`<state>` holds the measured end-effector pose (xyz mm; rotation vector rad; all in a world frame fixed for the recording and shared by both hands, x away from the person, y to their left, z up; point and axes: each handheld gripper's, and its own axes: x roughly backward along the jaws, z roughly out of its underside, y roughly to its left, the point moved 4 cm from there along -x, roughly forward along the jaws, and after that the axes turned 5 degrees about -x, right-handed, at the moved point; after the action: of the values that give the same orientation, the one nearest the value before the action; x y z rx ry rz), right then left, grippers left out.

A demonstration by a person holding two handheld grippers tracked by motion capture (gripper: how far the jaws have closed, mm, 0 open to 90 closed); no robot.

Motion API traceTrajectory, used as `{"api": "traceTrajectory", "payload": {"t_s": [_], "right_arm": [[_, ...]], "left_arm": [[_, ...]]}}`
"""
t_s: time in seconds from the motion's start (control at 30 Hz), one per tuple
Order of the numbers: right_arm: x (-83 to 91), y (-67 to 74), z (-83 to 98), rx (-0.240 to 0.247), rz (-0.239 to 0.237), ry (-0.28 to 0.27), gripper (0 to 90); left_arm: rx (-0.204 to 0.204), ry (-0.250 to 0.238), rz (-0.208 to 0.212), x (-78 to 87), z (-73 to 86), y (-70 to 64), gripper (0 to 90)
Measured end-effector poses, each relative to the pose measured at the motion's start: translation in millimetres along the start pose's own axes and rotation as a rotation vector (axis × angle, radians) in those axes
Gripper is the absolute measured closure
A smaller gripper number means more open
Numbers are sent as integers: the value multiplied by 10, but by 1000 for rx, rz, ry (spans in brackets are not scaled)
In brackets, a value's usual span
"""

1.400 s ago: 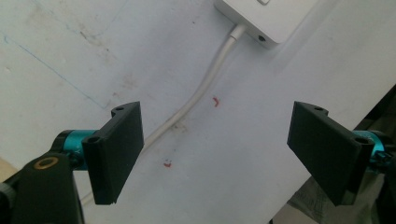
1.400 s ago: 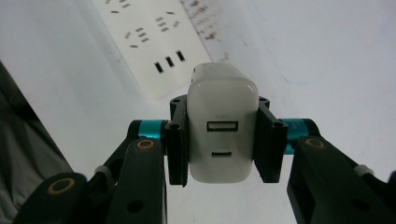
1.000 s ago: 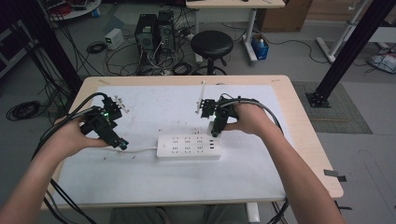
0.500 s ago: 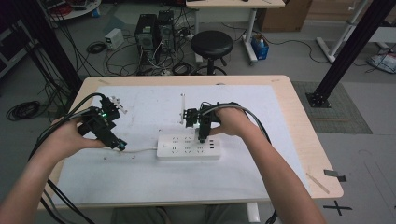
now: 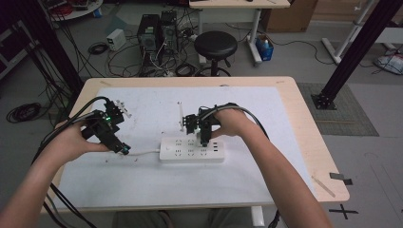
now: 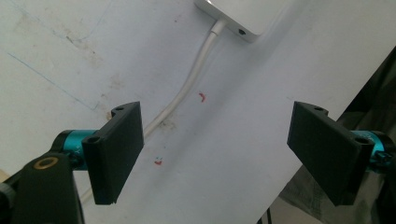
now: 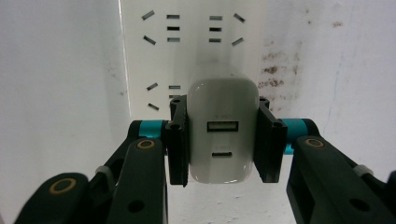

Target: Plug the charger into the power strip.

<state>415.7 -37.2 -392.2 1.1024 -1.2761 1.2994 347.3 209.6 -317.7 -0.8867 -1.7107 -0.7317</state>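
Right gripper view shows the right gripper clamped on a white USB charger just above the power strip; the left gripper stands apart over the worktop, near the strip's cable.

Each black two-jaw left gripper and right gripper is built of matte black links with brass-coloured pivot rings and small dark screw holes. Flat rectangular black jaws sit on teal metal collars. A small green light glows on the left gripper's body. Bundled black cables trail from both grippers back along the person's forearms, which are bare of sleeves.
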Motion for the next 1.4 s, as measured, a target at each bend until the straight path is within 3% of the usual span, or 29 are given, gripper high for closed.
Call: {"api": "traceTrajectory", "payload": {"t_s": [0.33,0.47,0.63,0.8,0.97,1.17,1.23,1.27,1.3,1.37,1.4], "right_arm": [[-53,-25,59,4,-18,-57,629],[-63,-26,42,1,-17,-40,629],[-90,-41,89,-14,-30,-94,629],[-101,1,33,-5,2,-50,628],[-145,-35,73,-18,-32,-99,627],[-178,-43,101,-15,-35,-146,622],[-177,-75,135,-50,-64,-176,615],[-115,-85,172,-82,-85,-247,461],[-115,-85,172,-82,-85,-247,461],[37,-111,236,-154,-78,-347,371],[178,-111,368,-208,-78,-373,285]], "left_arm": [[-15,15,8,-44,-16,-30,185],[-16,14,8,-42,-54,-24,185],[-32,6,9,-29,-109,-47,185],[-46,12,18,-81,-167,-62,185],[-47,7,21,-89,-204,-63,185],[-55,8,22,-62,-190,-54,185],[-44,7,22,-69,-191,-48,185],[-55,17,22,-63,-191,-40,185],[-52,12,19,-61,-195,-44,185],[-62,7,13,-41,-197,-36,179],[-69,5,14,-32,-195,-32,169]]}}
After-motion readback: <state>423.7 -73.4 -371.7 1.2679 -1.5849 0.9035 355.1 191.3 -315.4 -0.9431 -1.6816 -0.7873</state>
